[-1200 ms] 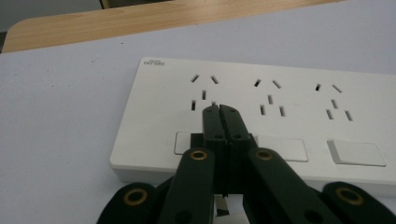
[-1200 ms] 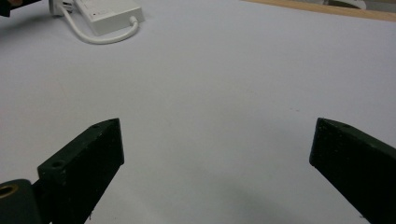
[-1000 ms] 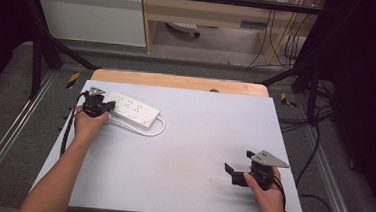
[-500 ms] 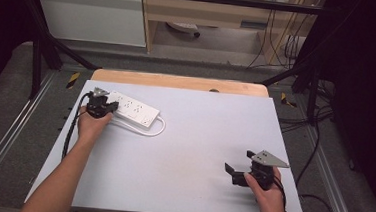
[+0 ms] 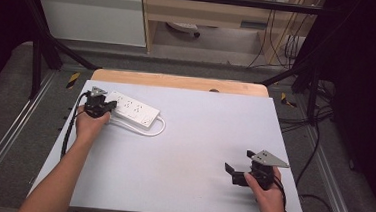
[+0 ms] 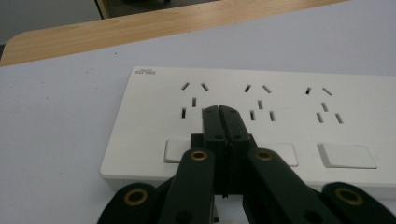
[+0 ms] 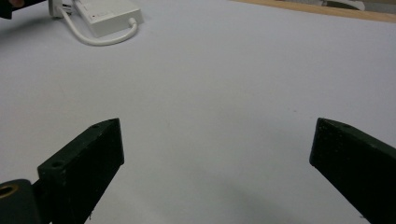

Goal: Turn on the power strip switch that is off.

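I am working in what looks like a lab or test room set up for recording. My pale grey tabletop lies over a light wooden board and stands inside a black metal frame with silver aluminium rails along both sides. Around it the floor is covered in grey carpet. Behind stands a white cabinet beside a pale wooden desk, and loose black cables hang down and trail over the floor.
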Tool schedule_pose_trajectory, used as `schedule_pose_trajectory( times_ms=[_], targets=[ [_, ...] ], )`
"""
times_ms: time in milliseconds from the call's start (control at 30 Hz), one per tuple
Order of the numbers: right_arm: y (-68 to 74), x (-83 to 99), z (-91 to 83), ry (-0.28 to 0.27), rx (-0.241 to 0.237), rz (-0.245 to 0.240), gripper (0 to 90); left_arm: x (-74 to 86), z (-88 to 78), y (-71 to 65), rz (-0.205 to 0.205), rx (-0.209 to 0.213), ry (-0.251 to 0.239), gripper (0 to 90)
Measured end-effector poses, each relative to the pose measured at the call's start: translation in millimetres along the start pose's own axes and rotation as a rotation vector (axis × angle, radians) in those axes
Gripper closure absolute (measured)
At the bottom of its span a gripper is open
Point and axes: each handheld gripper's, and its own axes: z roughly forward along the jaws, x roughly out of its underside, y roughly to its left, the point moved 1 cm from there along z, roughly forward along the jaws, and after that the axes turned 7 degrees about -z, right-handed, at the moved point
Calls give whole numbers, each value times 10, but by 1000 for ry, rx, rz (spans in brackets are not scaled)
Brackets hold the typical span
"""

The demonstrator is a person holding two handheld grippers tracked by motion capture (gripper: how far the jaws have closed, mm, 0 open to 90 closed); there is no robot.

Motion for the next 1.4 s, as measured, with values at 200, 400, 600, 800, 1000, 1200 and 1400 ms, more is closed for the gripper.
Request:
schedule_pose_trajectory(
  times_ms=[200,400,600,800,1000,1200,1400],
  targets=[
    [0,-1,-1,-1,-1,0,34,-2,-1,-5,-2,6,-5,900],
    [1,-2,0,0,-1,0,33,-16,-15,0,-7,3,-19,854],
    [-1,0,-2,-1,1,-2,33,-22,-24,16,-22,0,-25,784],
    [3,-1,2,0,1,-2,33,-34,-34,20,-41,2,-39,683],
    [2,1,3,1,2,-2,33,-48,-38,18,-60,4,-49,556],
    [2,1,6,2,1,-4,33,-58,-46,21,-89,2,-54,390],
    [8,0,7,3,-1,-5,32,-65,-54,22,-108,-5,-51,217]
  ],
)
